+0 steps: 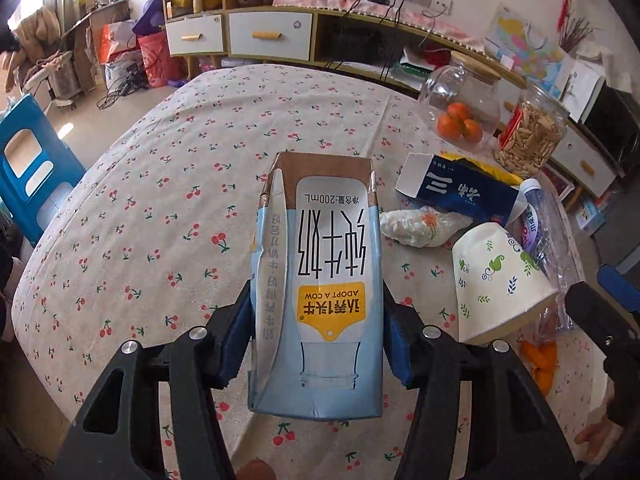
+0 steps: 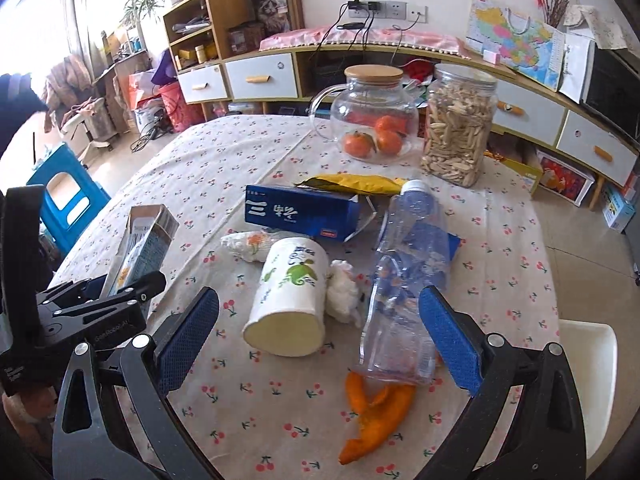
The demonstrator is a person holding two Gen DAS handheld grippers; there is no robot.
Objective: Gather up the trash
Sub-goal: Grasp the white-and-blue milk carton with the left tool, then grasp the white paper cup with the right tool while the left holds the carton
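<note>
2 grippers: left gripper (image 1: 316, 344) clamps milk carton (image 1: 320, 264).

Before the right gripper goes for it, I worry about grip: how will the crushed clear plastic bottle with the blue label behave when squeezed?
The crushed clear plastic bottle looks empty and flattened, so probably light and springy, likely buckling further under the pads. Its glossy creased skin may slip. The open right gripper could nudge the orange peel lying against it.

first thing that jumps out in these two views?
The light-blue milk carton clamped in the left gripper, filling that view's centre. Then the litter cluster ahead of the open right gripper: a tipped paper cup, a crushed clear bottle, and orange peel nearest the camera.
</note>
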